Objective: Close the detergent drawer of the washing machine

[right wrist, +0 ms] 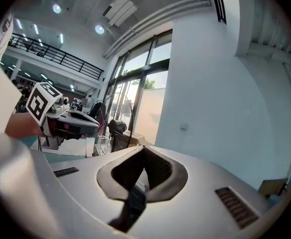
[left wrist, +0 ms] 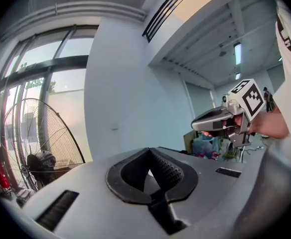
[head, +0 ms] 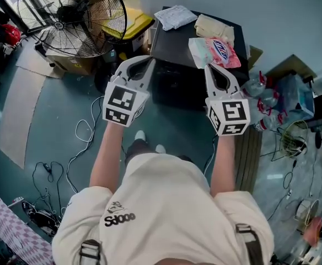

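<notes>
Beyond both grippers, at 12 o'clock, sits the black boxy washing machine point(head: 172, 43); its detergent drawer cannot be made out. The grey plastic left gripper point(head: 149, 60) and right gripper point(head: 210, 66) each have 2 jaws pinched together, empty.

Teal floor point(head: 56, 120), loose cables point(head: 79, 127), cardboard sheet point(head: 17, 120); big standing fan point(head: 73, 12) by tall windows point(left wrist: 41, 73), daylight in; pale blue wall point(left wrist: 120, 83); round ceiling lights point(right wrist: 99, 29) lit
</notes>
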`<state>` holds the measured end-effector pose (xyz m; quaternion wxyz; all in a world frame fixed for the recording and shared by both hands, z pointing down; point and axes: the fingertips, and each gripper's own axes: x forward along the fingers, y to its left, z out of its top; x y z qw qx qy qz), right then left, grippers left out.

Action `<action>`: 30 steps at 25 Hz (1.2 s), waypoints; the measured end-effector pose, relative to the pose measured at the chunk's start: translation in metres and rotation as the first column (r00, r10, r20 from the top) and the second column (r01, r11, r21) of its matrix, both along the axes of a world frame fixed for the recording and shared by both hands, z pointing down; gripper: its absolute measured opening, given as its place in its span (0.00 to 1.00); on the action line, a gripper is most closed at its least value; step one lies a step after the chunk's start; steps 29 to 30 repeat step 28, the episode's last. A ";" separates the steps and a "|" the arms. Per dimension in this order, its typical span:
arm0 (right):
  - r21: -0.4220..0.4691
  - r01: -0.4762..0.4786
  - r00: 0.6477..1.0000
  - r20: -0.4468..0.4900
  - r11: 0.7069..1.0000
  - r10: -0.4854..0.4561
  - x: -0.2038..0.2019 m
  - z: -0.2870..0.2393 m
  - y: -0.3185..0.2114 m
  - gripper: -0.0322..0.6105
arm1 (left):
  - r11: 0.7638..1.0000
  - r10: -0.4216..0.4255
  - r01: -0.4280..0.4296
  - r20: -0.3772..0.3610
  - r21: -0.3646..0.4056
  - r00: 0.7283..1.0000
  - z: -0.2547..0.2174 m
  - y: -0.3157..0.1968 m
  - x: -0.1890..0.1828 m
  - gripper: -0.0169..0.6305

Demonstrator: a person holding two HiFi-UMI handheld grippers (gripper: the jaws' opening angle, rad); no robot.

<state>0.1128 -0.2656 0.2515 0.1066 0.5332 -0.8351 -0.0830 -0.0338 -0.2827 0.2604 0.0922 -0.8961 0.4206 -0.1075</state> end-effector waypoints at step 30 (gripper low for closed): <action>-0.034 0.047 0.999 -0.026 0.998 -0.048 0.000 0.017 -0.012 0.06 | 0.999 0.032 -0.034 0.050 0.035 0.998 0.001 -0.010 0.029 0.05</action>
